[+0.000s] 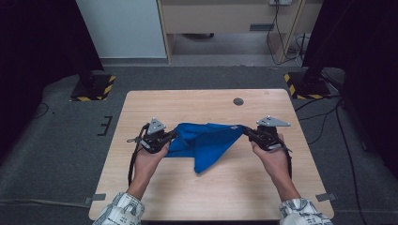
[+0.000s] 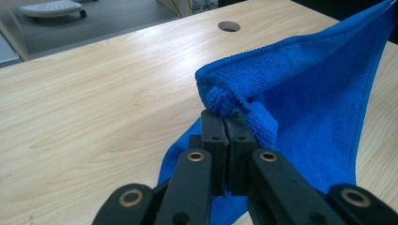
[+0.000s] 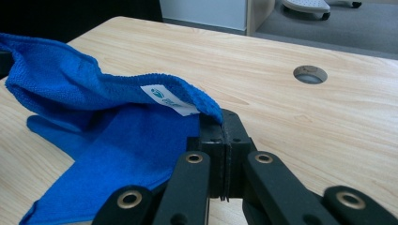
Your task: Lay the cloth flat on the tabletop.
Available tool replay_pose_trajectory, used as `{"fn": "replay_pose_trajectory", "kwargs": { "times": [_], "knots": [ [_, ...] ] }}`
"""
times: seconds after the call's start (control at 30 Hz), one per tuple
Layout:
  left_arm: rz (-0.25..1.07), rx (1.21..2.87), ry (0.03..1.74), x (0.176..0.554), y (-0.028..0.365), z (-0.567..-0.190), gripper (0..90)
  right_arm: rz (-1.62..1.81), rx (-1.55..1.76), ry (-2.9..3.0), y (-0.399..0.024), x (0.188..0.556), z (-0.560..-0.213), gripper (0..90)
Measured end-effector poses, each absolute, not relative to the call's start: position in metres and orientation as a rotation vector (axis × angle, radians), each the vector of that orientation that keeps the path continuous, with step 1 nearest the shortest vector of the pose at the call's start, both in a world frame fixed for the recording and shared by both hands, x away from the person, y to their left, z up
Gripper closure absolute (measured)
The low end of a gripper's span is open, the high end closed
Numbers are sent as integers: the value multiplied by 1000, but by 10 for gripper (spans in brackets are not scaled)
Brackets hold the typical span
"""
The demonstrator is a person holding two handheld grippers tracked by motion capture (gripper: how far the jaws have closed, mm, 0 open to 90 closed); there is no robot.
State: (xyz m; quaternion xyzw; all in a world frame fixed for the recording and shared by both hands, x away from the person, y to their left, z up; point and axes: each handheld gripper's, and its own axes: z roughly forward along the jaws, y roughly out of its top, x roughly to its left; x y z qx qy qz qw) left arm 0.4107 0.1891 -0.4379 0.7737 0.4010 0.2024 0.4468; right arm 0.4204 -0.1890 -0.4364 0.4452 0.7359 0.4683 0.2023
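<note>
- White care label (image 3: 170, 100) sewn to the blue microfibre cloth (image 3: 108, 154): bears a small blue logo; its lettering is too small to read.

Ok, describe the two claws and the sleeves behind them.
Both the left claw and the right claw are black with brass-coloured pivot rivets, each topped by a grey three-cornered plate. Black cables trail from them. The sleeves are white with a dark print.

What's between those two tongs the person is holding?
A blue cloth, stretched from the left tongs to the right tongs, each clamped on a corner; the high view shows it.
</note>
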Motion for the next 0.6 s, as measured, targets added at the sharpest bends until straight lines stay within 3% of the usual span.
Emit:
{"fn": "replay_pose_trajectory", "kwargs": {
  "times": [0.6],
  "knots": [
    [508, 1934, 929, 411, 187, -425, 885, 1316, 1246, 2050, -200, 419, -422, 898]
  ]
}}
